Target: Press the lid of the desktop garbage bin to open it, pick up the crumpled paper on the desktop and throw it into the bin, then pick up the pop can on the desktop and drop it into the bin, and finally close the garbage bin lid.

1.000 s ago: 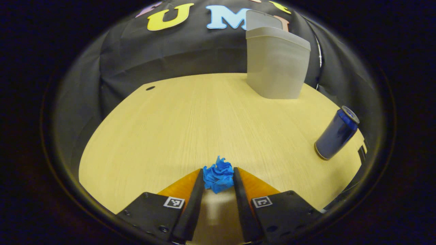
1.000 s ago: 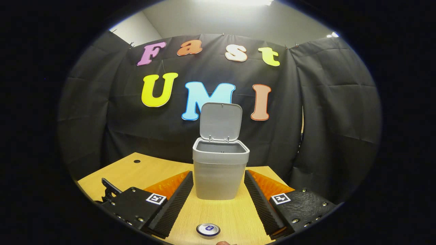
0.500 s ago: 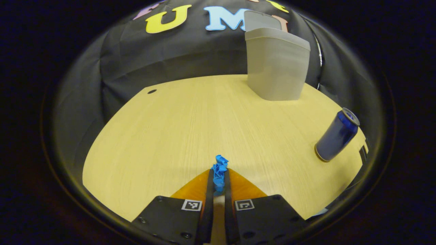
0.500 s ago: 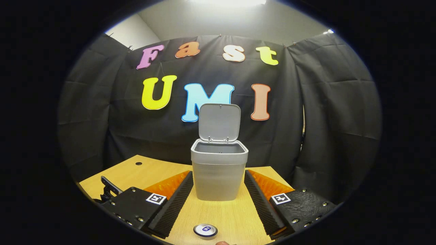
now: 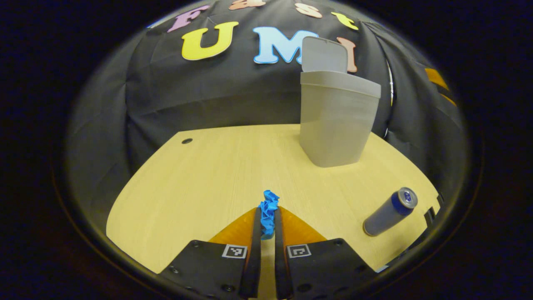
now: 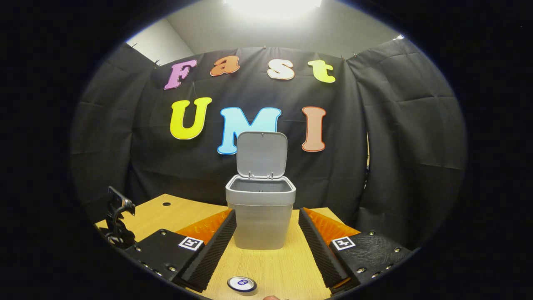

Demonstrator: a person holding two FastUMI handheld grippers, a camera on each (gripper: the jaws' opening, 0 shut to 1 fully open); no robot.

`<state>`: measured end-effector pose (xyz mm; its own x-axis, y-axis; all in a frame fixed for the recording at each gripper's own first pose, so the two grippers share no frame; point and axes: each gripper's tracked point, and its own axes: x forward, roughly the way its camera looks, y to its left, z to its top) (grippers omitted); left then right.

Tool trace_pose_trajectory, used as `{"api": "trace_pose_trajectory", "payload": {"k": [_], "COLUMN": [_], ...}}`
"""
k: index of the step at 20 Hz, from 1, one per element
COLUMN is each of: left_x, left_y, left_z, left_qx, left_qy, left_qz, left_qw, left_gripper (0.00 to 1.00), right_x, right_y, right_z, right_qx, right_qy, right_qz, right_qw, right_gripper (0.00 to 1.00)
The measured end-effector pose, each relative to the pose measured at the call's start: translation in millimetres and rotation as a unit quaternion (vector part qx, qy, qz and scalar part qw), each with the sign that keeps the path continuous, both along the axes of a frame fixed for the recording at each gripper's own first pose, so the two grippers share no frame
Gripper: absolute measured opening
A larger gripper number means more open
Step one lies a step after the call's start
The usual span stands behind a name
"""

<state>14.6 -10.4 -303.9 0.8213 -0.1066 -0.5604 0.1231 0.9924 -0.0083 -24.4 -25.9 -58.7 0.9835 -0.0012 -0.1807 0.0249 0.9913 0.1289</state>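
My left gripper (image 5: 267, 213) is shut on the blue crumpled paper (image 5: 270, 199), held a little above the wooden desk (image 5: 200, 179). The grey bin (image 5: 335, 121) stands at the far right of the desk with its lid (image 5: 324, 54) upright and open. A blue pop can (image 5: 389, 213) stands at the right, near the desk's edge. In the right gripper view the bin (image 6: 260, 225) sits straight ahead, lid (image 6: 261, 155) raised and the inside showing. My right gripper (image 6: 266, 212) is open and holds nothing. The can's top (image 6: 242, 284) lies below, between its fingers.
Black cloth walls close the booth behind and beside the desk. A small round hole (image 5: 187, 141) marks the desk's far left corner. A black piece of the other gripper (image 6: 118, 218) shows at the left edge of the right gripper view.
The left gripper's fingers closed on the paper, squeezing it narrow, then rose with it off the desk. The right gripper drifted slightly and stayed open.
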Motion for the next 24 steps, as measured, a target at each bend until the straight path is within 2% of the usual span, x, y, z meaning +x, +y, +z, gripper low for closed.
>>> {"api": "trace_pose_trajectory", "payload": {"k": [6, 14, 20, 24], "left_x": [40, 87, 131, 164], "left_y": [-30, -77, -111, -130], "left_z": [60, 122, 163, 194], "left_qx": [-0.008, -0.044, -0.090, -0.101], "left_qy": [-0.057, -0.114, -0.138, -0.164], "left_qz": [-0.025, -0.058, -0.090, -0.116], "left_qw": [0.998, 0.991, 0.982, 0.974], "left_gripper": [0.21, 0.20, 0.21, 0.20], "right_x": [2, 2, -2, -5], "right_y": [-5, -20, -26, -20], "right_z": [0, 2, 7, 5], "right_qx": [-0.007, -0.021, -0.037, -0.043], "right_qy": [-0.005, -0.002, 0.003, 0.014], "right_qz": [-0.006, -0.027, -0.065, -0.080], "right_qw": [1.000, 0.999, 0.997, 0.996], "right_gripper": [0.96, 0.96, 0.96, 0.96]}}
